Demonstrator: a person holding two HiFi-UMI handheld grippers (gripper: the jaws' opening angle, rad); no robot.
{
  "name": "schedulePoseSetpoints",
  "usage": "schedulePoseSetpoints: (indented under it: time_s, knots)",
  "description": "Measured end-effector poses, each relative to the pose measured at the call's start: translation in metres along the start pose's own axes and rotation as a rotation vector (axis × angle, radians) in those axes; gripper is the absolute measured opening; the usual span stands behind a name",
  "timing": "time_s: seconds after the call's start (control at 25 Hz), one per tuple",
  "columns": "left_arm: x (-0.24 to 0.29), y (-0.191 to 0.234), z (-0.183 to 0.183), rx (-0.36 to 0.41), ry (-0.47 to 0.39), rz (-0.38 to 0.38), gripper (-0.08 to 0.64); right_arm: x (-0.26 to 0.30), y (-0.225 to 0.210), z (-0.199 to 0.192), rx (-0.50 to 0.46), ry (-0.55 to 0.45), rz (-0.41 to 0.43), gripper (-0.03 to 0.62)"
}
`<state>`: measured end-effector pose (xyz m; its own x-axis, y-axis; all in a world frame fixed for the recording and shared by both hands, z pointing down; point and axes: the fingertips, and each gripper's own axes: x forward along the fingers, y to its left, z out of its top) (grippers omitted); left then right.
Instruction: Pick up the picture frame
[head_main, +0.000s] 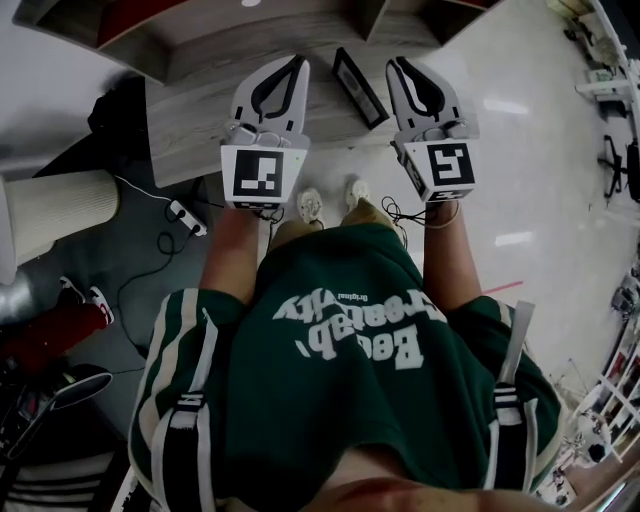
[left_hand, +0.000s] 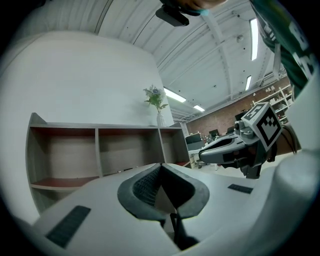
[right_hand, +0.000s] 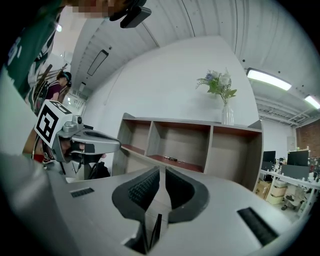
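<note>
Holding level at the top centre of the head view, the left gripper (head_main: 297, 63) and right gripper (head_main: 396, 63) are seen side by side, apart, over a wooden surface (head_main: 200, 110). The left gripper's jaws are pressed fully together, with nothing between them. The right gripper's jaws are closed too, only a thin slit showing between the pads, and nothing is gripped. The picture frame (head_main: 360, 88), dark and narrow, is seen on the wooden surface in the gap between the two grippers, near the right one's tip and touched by neither. A green shirt (head_main: 340, 380) fills the lower half of the head view, and shoes (head_main: 310, 205) are seen just below the surface's edge. In the right gripper view an open shelf unit (right_hand: 200, 145) is seen at centre, with a vase of flowers (right_hand: 222, 100) on top.
</note>
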<state>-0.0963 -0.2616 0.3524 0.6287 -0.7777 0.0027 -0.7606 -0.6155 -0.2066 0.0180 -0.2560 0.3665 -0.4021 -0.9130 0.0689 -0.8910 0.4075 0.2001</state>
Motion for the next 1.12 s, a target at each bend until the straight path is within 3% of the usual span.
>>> schedulePoseSetpoints:
  time_s: [0.36,0.56,0.68,0.88,1.12]
  knots:
    - [0.024,-0.006,0.002,0.022,0.011,0.03,0.018,0.013,-0.022,-0.008,0.018,-0.007,0.05,0.037]
    - [0.036,-0.014,-0.01,-0.03,0.028,0.013,0.018,0.021,-0.025,-0.029,0.031,0.027,0.083,0.044]
    - [0.044,-0.019,-0.01,-0.004,0.031,0.005,0.018,0.026,-0.022,-0.042,0.046,0.068,0.135,0.181]
    - [0.057,-0.022,-0.014,-0.06,0.031,0.001,0.018,0.035,-0.017,-0.066,0.058,0.155,0.174,0.193]
    - [0.065,-0.028,-0.02,-0.052,0.044,0.012,0.018,0.04,-0.002,-0.112,0.081,0.298,0.258,0.215]
